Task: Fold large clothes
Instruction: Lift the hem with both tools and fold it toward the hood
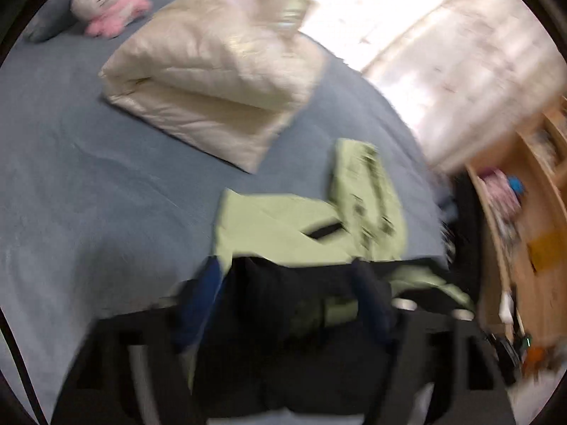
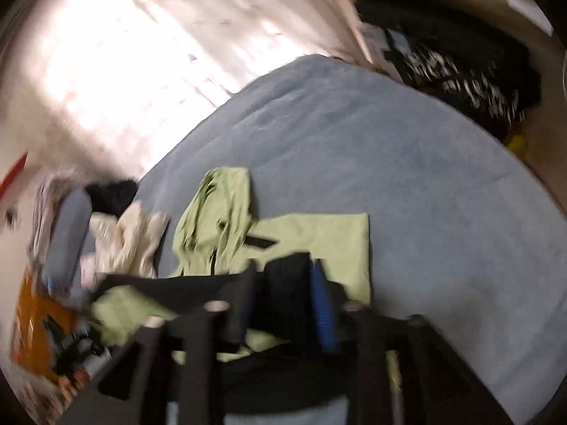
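both grippers, left (image 1: 287, 283) and right (image 2: 283, 283), pinch garment (image 1: 283, 226) hem between fingers; best keep tension even, lay flat ahead.

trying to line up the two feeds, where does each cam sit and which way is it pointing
Left wrist: on the left gripper, looking along its blue-padded fingers over the green garment toward a folded cream quilt and plush toy.
Right wrist: on the right gripper, facing across the blue bed toward the bright curtain.
Shared: the green garment, its black part between both grippers' fingers; blur hides the grip.
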The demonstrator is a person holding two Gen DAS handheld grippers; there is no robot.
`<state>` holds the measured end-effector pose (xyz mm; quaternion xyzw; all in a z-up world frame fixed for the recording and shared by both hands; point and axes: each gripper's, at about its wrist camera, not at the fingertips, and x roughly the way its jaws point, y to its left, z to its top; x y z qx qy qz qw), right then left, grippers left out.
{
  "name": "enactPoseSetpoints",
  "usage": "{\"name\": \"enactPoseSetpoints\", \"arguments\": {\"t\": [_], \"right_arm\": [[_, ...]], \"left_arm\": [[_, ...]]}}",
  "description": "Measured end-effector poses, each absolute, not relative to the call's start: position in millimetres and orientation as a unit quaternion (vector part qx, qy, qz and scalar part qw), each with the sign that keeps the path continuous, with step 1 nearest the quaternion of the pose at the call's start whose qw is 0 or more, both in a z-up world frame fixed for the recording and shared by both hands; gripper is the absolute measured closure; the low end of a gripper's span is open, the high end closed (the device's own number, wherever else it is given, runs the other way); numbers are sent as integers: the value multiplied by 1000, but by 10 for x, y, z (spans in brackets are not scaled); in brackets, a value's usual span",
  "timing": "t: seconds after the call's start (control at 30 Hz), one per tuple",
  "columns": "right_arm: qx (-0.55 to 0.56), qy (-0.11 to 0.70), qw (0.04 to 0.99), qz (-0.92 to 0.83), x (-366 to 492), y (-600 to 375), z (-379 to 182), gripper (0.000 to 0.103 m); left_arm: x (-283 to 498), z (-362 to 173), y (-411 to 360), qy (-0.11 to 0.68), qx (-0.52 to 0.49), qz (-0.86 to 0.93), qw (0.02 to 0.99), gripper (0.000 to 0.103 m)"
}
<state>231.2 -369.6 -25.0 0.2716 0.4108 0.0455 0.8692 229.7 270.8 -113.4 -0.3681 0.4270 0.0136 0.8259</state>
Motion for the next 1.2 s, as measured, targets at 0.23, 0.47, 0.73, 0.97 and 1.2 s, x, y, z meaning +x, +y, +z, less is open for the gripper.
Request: {"name": "enactPoseSetpoints", "arguments": {"t": [0.23, 0.47, 0.73, 0.97, 1.2], "right_arm": [[248, 470, 847, 20, 2783, -3748, -1003, 46], [223, 499, 837, 35, 3076, -3738, -1415, 46], [182, 525, 827, 83, 3521, -3446, -1595, 46], [91, 523, 845, 73, 3632, -3158, -1710, 46], [20, 469, 882, 35, 3381, -3058, -1562, 103]], "left_arm": [[2758, -1723, 2629, 493, -310, 19, 813, 26], [3049, -1905, 2367, 506, -197, -4, 840, 26], [3394, -2082, 2298, 530, -129, -17, 838, 26], [3477, -2082, 2127, 497, -50, -14, 866, 50], [3344, -1864, 2102, 458, -24, 21, 889, 91]]}}
